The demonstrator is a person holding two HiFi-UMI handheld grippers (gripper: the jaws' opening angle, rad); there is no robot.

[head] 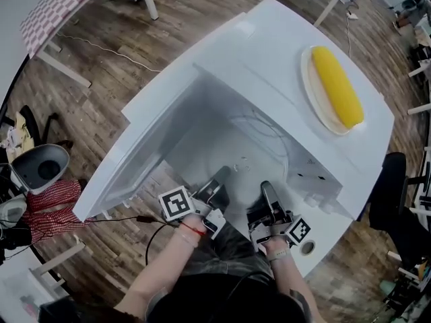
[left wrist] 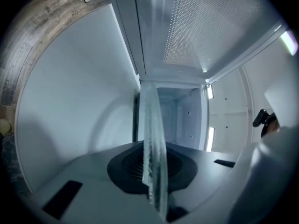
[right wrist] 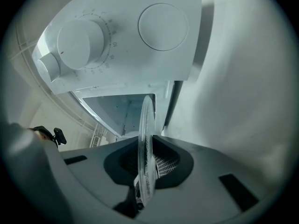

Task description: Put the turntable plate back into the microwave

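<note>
At the mouth of the open microwave [head: 269, 42], the left gripper [head: 217, 192] and right gripper [head: 268, 197] hold the clear turntable plate [head: 261, 143].
Each gripper's jaws are clamped on the plate's near rim, side by side, with the plate reaching into the cavity. A corn cob [head: 335, 86] lies on a dish [head: 310, 86] on top.

The microwave [head: 269, 52] is plain white, its cavity ceiling finely dotted. The turntable plate [left wrist: 154, 153] is clear glass, faintly green. The corn cob [head: 335, 85] is bright yellow, its dish [head: 307, 83] cream. The floor [head: 101, 93] is brown wood grain, and one cloth [head: 57, 197] is red-and-white checked.
</note>
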